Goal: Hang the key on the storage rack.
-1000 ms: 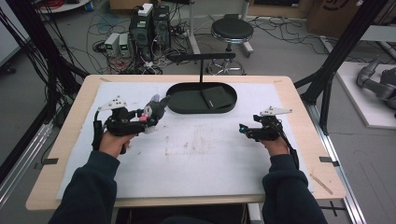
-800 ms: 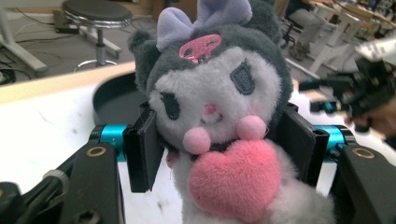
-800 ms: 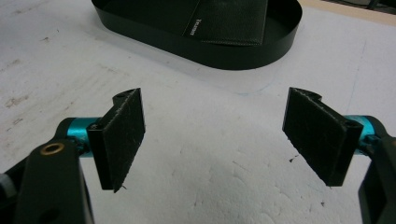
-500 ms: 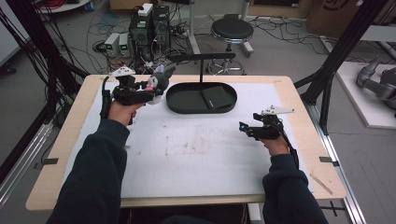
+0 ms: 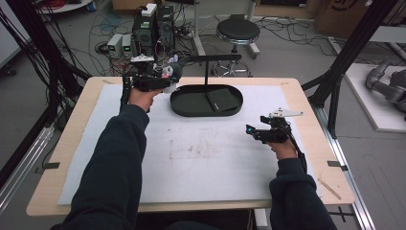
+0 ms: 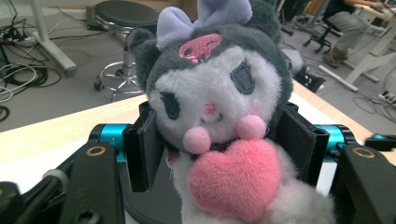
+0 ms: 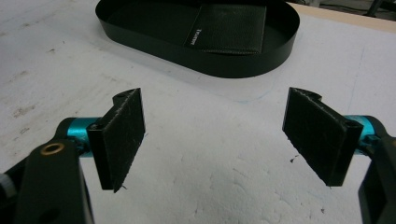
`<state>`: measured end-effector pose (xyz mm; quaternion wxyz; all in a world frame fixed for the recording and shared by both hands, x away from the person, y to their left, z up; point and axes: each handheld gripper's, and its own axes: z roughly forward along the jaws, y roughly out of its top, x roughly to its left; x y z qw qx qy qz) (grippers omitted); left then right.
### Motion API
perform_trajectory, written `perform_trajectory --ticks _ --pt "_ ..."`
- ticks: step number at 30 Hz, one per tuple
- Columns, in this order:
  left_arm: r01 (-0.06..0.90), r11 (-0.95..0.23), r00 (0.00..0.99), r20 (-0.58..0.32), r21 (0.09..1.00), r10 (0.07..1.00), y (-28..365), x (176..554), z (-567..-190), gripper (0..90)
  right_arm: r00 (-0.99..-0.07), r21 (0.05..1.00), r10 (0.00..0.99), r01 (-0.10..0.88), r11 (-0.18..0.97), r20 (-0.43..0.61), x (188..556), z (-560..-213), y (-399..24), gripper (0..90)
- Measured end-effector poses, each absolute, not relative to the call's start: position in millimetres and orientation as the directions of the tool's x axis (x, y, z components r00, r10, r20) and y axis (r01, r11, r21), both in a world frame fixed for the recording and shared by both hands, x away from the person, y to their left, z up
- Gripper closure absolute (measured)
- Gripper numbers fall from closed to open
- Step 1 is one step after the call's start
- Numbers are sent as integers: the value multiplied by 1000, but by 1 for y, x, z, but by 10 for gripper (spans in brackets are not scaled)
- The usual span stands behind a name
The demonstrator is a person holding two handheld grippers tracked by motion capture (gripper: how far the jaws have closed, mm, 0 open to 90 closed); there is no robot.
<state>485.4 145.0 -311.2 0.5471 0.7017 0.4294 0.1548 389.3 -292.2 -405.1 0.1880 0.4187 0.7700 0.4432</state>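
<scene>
- You held the left gripper (image 5: 168, 72) raised near the far left part of the table, just left of the black oval metal tray (image 5: 182, 109); its jaws were clamped on the grey-and-white plush toy with a lilac bow and a pink heart (image 6: 219, 126).
- In the left gripper view the black pads (image 6: 148, 144) pressed the toy's sides just below its head, and the toy sat upright, facing the camera.
- In the high view the toy (image 5: 173, 71) hung clear of the white foam mat (image 5: 201, 158), beside the tray's left end and not yet over it.
- The tray carried a black T-shaped stand (image 5: 207, 64) and a flat black leather wallet (image 7: 229, 29) lying toward its right end; its left half looked free.
- Your right gripper (image 5: 253, 132) rested on the mat to the right of the tray, its jaws spread wide with nothing between them.
- Judged step: carrying the toy toward the tray or its stand. The next move probably called for shifting right over the free half, avoiding the stand's crossbar, then lowering before letting go.
</scene>
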Motion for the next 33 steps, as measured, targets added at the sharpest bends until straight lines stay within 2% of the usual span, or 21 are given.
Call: perform_trajectory --ticks 8,16,25,33 --pt "426 -13 581 -262 905 771 138 500 -310 382 -581 840 810 479 255 85 390 -406 -293 214" --pt "423 37 537 -283 905 795 139 510 -313 383 -575 841 813 483 243 95 390 -405 -296 214" --pt "475 -18 440 -220 880 871 143 509 -334 379 -579 840 810 484 247 96 389 -405 -296 214" --pt "506 -51 427 -199 861 882 143 509 -356 377 -581 837 809 485 252 93 390 -405 -295 214"
